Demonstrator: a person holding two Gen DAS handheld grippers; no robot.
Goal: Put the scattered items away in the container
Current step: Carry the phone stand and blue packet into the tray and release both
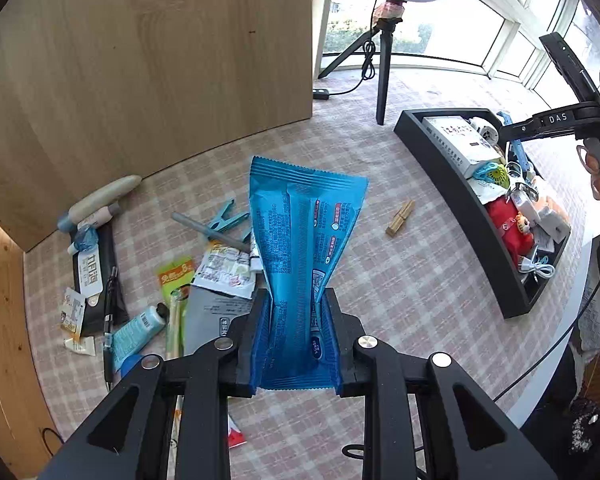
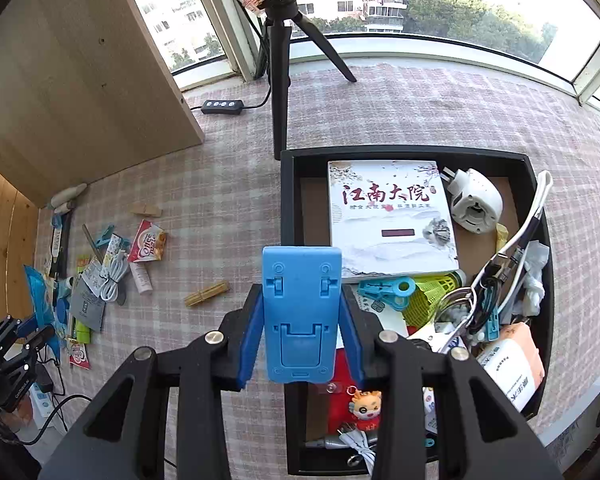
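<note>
My left gripper (image 1: 298, 300) is shut on a blue snack packet (image 1: 300, 232) and holds it upright above the checked tablecloth. My right gripper (image 2: 300, 296) is shut on a blue plastic phone stand (image 2: 300, 312), held over the left rim of the black tray (image 2: 286, 200). The tray also shows in the left wrist view (image 1: 460, 196) at the right. It holds a white booklet (image 2: 388, 216), a white plug (image 2: 476, 200), a red pouch, cables and clips. Scattered sachets (image 1: 224, 268), a tube (image 1: 138, 330) and clips (image 1: 224, 222) lie left of the packet.
A wooden board (image 1: 140, 60) stands at the back left. A ring-light tripod (image 2: 280, 80) stands behind the tray with a cable switch (image 2: 222, 107). Two wooden pegs (image 2: 206, 294) lie between the pile and the tray. The table edge runs at the right (image 1: 572, 312).
</note>
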